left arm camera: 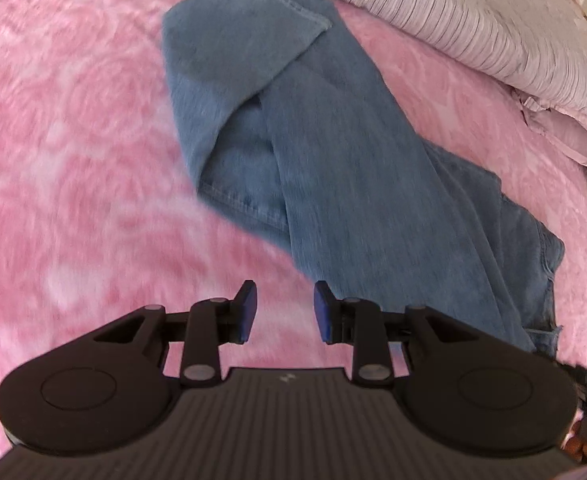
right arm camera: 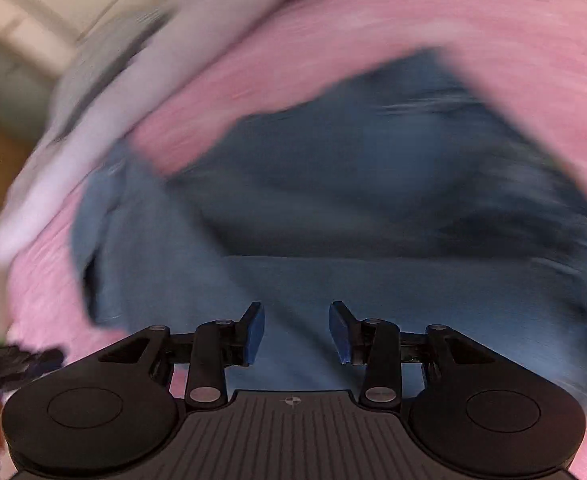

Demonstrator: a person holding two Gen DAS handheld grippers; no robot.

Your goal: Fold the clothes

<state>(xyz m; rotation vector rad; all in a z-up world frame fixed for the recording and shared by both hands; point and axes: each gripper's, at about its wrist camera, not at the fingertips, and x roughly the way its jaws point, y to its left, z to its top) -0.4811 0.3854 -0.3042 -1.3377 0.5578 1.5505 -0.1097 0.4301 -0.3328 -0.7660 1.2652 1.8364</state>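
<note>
We hold both grippers, left [left arm camera: 285, 311] and right [right arm camera: 296, 332], jaws apart and empty, over rumpled jeans [left arm camera: 333, 168] on the pink blanket [left arm camera: 73, 140].

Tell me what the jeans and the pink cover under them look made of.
Jeans: blue denim by the look, matte woven cotton with stitched hems along the leg ends. Pink cover: seems a plush fleece blanket, soft and fuzzy, with a swirled tone-on-tone pattern; blur leaves the fibre open.
</note>
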